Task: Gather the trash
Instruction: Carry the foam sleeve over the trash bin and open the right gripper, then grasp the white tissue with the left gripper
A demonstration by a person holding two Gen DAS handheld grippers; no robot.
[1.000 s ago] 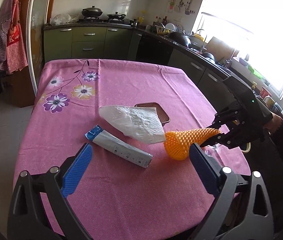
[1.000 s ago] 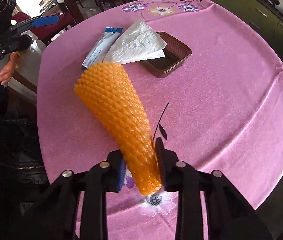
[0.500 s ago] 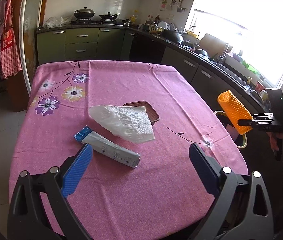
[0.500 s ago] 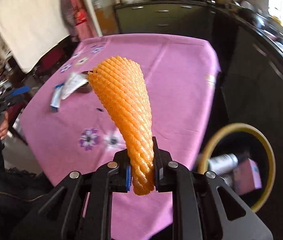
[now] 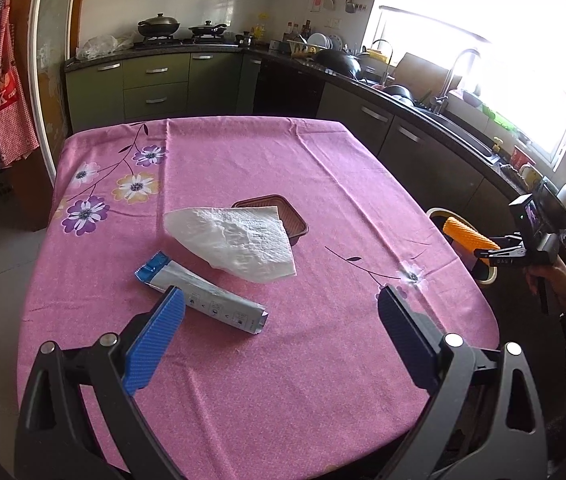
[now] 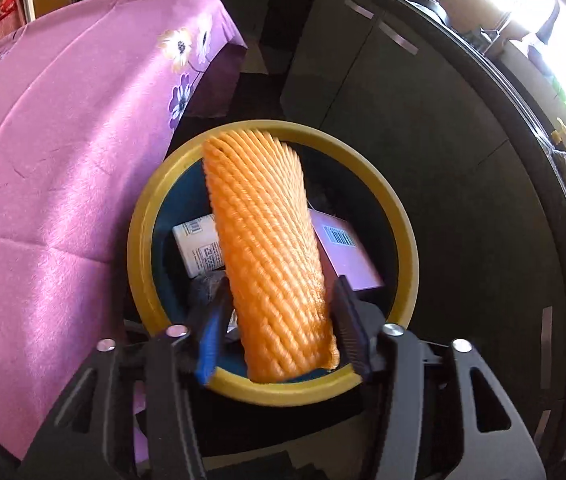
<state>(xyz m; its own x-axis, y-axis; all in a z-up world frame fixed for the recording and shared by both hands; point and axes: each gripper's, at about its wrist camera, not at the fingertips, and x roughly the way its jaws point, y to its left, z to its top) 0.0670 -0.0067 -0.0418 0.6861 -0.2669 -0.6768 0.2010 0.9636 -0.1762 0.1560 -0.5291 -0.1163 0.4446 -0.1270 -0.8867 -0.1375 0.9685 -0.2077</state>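
Over the round yellow-rimmed trash bin (image 6: 405,216) just right of the pink-clothed table (image 5: 243,360), the right gripper (image 6: 279,336) has just been opening, the orange foam net sleeve (image 6: 267,256) loose between its parted fingers, while the left gripper (image 5: 279,320) hovers wide open above a white crumpled tissue (image 5: 239,240) and a silver-blue wrapper (image 5: 203,300).

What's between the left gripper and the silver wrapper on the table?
Nothing: in the left wrist view, only bare pink tablecloth separates the open left gripper from the silver wrapper.

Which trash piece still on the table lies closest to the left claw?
The silver and blue wrapper, lying just ahead of the left claw. The white paper napkin and the brown tray it partly covers lie farther off.
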